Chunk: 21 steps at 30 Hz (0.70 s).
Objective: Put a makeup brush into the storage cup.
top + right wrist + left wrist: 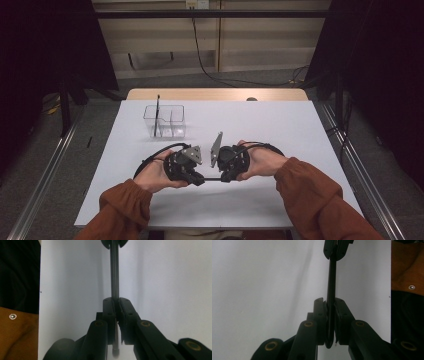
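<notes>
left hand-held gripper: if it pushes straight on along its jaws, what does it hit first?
Most likely the right hand-held gripper, which clamps the far end of the thin dark rod that the left hand-held gripper grips. Depth between them is unclear.

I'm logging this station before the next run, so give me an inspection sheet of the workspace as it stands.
Surface: white table, bare apart from the items below.
Job's things: thin black rod, level, spanning between both grippers; clear plastic two-compartment box holding one upright black stick in its left compartment.
Clutter: nothing seen.
Grippers: left gripper shut on one end of the rod; right gripper shut on the other end.
Cables: black cable loops behind the left gripper; another hangs down the back wall.
Surroundings: dark curtains either side, grey floor.
</notes>
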{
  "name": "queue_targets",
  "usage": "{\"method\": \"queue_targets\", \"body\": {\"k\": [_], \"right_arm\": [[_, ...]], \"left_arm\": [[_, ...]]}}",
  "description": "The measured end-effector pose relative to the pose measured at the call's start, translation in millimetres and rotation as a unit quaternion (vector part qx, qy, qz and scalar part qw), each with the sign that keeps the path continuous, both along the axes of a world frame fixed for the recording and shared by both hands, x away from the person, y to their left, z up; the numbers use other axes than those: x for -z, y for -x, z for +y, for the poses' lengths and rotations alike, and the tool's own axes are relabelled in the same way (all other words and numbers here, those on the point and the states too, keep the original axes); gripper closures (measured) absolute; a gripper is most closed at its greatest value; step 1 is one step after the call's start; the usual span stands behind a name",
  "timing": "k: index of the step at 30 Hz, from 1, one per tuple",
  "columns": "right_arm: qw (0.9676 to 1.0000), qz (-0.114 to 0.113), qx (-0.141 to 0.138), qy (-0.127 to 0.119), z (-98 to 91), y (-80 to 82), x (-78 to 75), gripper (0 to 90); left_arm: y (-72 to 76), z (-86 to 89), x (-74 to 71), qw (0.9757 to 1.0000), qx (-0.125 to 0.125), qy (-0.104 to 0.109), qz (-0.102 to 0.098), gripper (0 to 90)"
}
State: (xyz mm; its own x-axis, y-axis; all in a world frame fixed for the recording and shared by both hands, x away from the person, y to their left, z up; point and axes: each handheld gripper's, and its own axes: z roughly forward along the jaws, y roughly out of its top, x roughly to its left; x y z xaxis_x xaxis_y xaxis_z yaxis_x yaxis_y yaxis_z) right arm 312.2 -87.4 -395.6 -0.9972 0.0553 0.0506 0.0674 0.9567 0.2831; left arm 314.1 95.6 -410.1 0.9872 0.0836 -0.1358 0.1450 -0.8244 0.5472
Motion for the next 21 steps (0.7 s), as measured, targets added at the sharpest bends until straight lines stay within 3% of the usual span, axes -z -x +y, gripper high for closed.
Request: {"method": "queue_targets", "body": {"k": [12, 21], "right_arm": [[0.9998, -0.001, 0.001, -0.019, -4.9, -0.2, 0.2, 82.3], [0.9991, 0.006, 0.016, -0.038, -10.4, -1.3, 2.7, 73.7]], "left_arm": [[0.9, 1.4, -1.0, 0.9999, -0.001, 0.008, 0.009, 83.9], [0.2, 4.2, -0.1, 0.9998, -0.006, 0.011, 0.014, 83.9]]}}
